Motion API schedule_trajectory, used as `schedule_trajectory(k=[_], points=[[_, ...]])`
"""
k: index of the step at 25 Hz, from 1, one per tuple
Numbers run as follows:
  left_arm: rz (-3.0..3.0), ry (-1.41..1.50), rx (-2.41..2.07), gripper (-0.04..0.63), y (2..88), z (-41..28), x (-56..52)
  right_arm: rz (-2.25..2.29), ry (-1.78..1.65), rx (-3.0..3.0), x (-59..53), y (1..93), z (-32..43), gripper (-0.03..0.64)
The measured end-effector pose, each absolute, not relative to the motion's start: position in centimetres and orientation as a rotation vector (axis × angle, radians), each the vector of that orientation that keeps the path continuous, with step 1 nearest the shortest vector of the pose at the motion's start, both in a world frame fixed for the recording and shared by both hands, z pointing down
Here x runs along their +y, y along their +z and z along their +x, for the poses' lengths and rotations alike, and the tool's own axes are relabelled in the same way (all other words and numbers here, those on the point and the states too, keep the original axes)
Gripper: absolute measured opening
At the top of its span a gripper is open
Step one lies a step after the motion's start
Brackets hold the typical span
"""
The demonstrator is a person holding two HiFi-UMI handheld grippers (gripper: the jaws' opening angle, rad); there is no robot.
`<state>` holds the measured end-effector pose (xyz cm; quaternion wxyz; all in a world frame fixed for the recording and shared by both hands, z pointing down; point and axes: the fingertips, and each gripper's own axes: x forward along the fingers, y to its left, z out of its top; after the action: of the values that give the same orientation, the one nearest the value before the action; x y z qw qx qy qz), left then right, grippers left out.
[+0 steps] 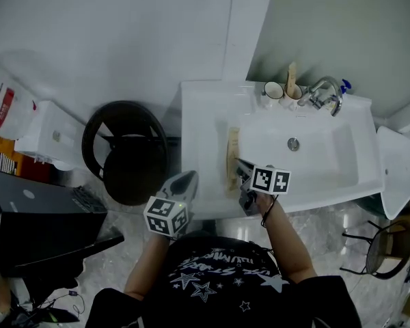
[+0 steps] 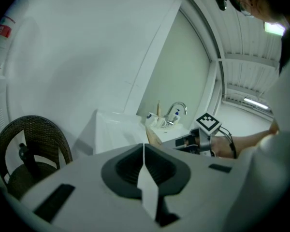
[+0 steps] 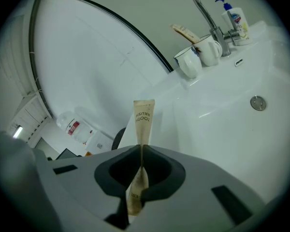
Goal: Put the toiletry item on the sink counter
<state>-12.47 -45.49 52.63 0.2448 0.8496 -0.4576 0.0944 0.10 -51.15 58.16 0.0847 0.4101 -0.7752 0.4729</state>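
The right gripper (image 3: 141,150) has its jaws pinched on a tan toothbrush packet (image 3: 144,120), at the left edge of the basin (image 1: 314,152) in the white table (image 1: 199,118). The left gripper (image 2: 144,151) has its jaws closed on nothing.

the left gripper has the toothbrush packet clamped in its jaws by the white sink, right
No, the right gripper holds it: the right gripper view shows the toothbrush packet clamped in that gripper's jaws, by the white sink. The left gripper is shut on nothing.
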Motion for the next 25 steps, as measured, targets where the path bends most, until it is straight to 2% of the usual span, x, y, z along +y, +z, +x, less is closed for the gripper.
schedule_trajectory(k=[25], points=[[2.29,0.249,-1.257,0.02,53.7,-14.4,-49.3,1.225,1.475,-2.119,-54.1,62.4,-2.5,0.026]])
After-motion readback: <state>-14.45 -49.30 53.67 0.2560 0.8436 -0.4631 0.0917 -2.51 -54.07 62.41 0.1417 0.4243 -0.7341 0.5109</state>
